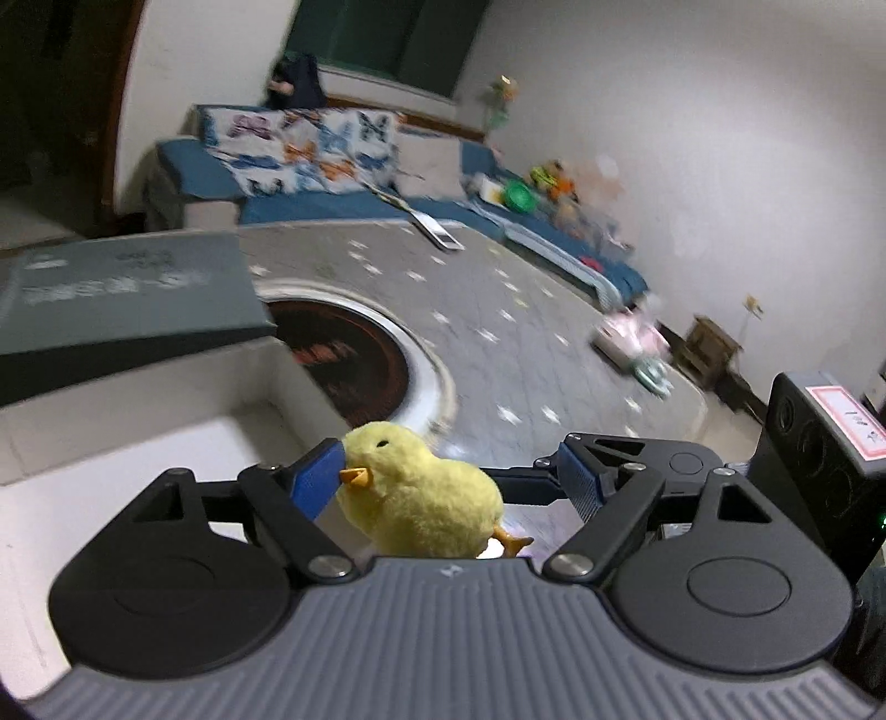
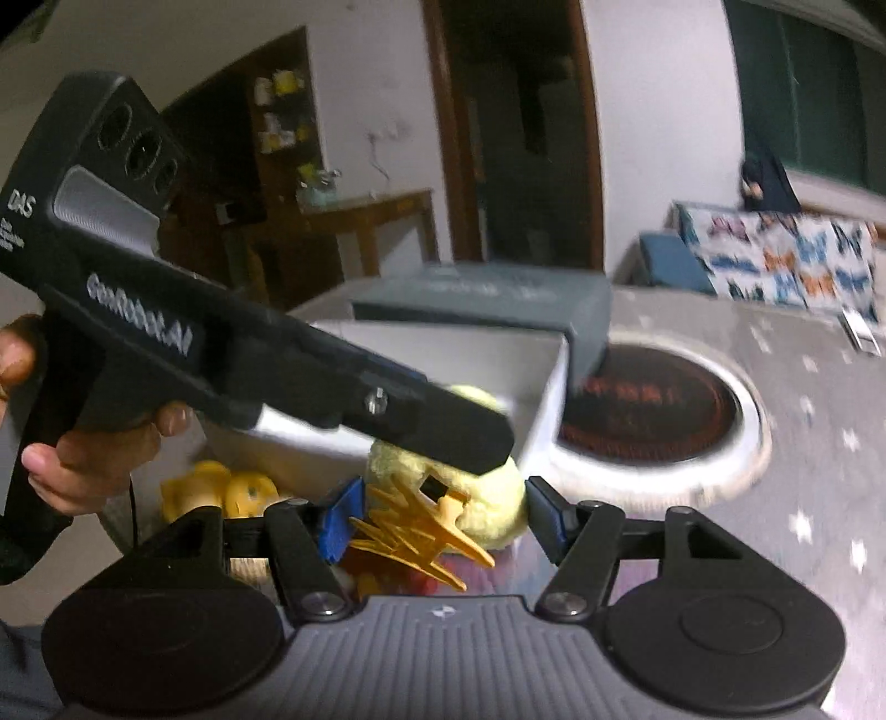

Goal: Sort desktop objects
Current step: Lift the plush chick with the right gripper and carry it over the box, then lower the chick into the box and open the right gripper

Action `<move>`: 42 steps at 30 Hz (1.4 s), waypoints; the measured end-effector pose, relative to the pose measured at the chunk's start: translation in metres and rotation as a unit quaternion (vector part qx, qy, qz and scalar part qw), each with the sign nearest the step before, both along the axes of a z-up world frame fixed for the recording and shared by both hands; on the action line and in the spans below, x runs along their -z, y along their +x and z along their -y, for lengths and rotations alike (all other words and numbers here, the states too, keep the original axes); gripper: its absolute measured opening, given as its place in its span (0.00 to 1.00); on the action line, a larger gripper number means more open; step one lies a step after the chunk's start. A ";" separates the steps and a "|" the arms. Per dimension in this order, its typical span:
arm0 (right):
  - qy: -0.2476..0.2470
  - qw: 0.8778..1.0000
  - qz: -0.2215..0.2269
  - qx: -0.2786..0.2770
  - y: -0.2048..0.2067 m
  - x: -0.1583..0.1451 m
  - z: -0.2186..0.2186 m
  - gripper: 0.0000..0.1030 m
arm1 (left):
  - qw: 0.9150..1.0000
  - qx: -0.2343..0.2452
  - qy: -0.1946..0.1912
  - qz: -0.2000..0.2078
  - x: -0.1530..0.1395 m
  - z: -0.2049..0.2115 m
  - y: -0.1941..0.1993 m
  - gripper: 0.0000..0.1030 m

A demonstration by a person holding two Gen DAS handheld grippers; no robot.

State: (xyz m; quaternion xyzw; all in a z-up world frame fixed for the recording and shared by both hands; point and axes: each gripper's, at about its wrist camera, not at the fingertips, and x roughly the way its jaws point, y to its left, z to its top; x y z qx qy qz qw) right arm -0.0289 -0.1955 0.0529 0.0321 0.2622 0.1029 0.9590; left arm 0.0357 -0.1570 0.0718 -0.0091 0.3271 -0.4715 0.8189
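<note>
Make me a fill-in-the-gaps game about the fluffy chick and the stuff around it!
1. The fluffy chick is ____ all over.
2. Its beak is coloured ____.
3. The open box beside it is ____ inside.
4. The grey tablecloth has little white ____ on it.

Missing words: yellow, orange, white, stars.

A blue sofa [image 1: 354,205] runs along the far wall, draped with a butterfly-print blanket [image 1: 310,149] (blurred, like most of the room). A dark window [image 1: 387,39] sits above it. A pink toy car [image 1: 631,338] stands on the floor to the right, and a wooden side table [image 2: 382,221] stands far left beside a doorway [image 2: 515,127].
</note>
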 end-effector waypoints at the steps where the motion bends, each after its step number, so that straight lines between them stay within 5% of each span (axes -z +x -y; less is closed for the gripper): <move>1: -0.002 1.000 0.006 -0.005 0.004 -0.005 -0.003 0.63 | 1.000 -0.010 -0.003 -0.003 0.000 -0.004 0.007 0.81; 10: 0.008 0.999 -0.010 -0.045 0.096 -0.007 -0.019 0.63 | 0.994 -0.076 -0.028 -0.071 0.025 -0.034 0.086 0.81; 20: 0.032 0.993 -0.097 -0.060 0.164 0.018 -0.022 0.63 | 0.988 -0.102 -0.025 -0.117 0.065 -0.047 0.116 0.81; 30: -0.038 0.990 -0.116 -0.068 0.167 0.036 -0.040 0.63 | 0.986 -0.122 -0.016 -0.114 0.078 -0.060 0.117 0.81; 42: -0.064 0.989 -0.120 -0.066 0.165 0.042 -0.051 0.64 | 0.985 -0.145 -0.019 -0.092 0.068 -0.086 0.096 0.81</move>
